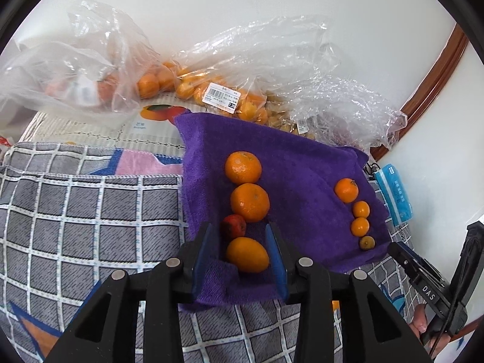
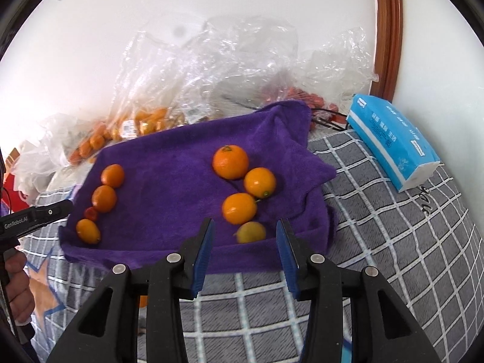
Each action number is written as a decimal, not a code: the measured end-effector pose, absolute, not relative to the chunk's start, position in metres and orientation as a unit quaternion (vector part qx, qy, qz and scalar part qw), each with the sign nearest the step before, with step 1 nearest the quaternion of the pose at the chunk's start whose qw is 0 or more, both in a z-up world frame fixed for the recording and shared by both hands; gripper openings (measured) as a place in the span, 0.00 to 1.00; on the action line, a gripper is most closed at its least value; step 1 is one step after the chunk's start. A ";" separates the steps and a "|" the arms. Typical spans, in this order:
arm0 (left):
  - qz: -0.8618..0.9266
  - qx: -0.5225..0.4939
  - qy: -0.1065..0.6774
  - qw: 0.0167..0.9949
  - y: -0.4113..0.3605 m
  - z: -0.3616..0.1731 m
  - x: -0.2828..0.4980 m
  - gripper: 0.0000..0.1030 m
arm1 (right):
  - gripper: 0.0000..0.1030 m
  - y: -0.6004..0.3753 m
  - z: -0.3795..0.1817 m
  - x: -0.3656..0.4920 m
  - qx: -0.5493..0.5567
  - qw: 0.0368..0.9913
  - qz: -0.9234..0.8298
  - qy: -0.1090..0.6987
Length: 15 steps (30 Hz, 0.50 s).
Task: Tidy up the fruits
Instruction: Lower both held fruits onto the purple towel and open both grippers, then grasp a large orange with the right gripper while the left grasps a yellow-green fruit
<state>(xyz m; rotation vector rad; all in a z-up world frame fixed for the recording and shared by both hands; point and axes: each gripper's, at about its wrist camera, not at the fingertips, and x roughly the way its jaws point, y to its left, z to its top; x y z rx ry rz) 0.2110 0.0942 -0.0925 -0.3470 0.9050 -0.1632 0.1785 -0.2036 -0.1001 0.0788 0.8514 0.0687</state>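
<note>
A purple towel (image 1: 302,175) (image 2: 169,181) holds two rows of fruit. In the left wrist view the near row has two oranges (image 1: 250,202), a small red fruit (image 1: 233,226) and an oval orange fruit (image 1: 247,255). My left gripper (image 1: 239,228) is open, with that oval fruit lying on the towel between its blue pads. The other row runs from an orange (image 2: 230,162) through two smaller ones to a yellowish fruit (image 2: 251,232). That yellowish fruit rests between the jaws of my open right gripper (image 2: 245,225), with a gap on each side.
Clear plastic bags (image 1: 211,69) with more oranges and small fruits are heaped against the white wall behind the towel. A blue tissue pack (image 2: 390,139) lies at the right. A grey checked blanket (image 1: 75,211) covers the surface. A wooden frame (image 2: 387,30) stands at the far right.
</note>
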 end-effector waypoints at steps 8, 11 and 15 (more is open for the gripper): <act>-0.059 -0.185 0.433 0.880 0.115 -0.090 0.181 0.40 | 0.41 -0.166 -0.104 0.161 0.039 0.902 0.076 0.424; -0.052 -0.189 0.438 0.877 0.125 -0.095 0.172 0.40 | 0.41 -0.146 -0.116 0.157 0.029 0.893 0.100 0.438; -0.047 -0.193 0.443 0.874 0.135 -0.102 0.161 0.40 | 0.41 -0.126 -0.130 0.153 0.025 0.883 0.119 0.454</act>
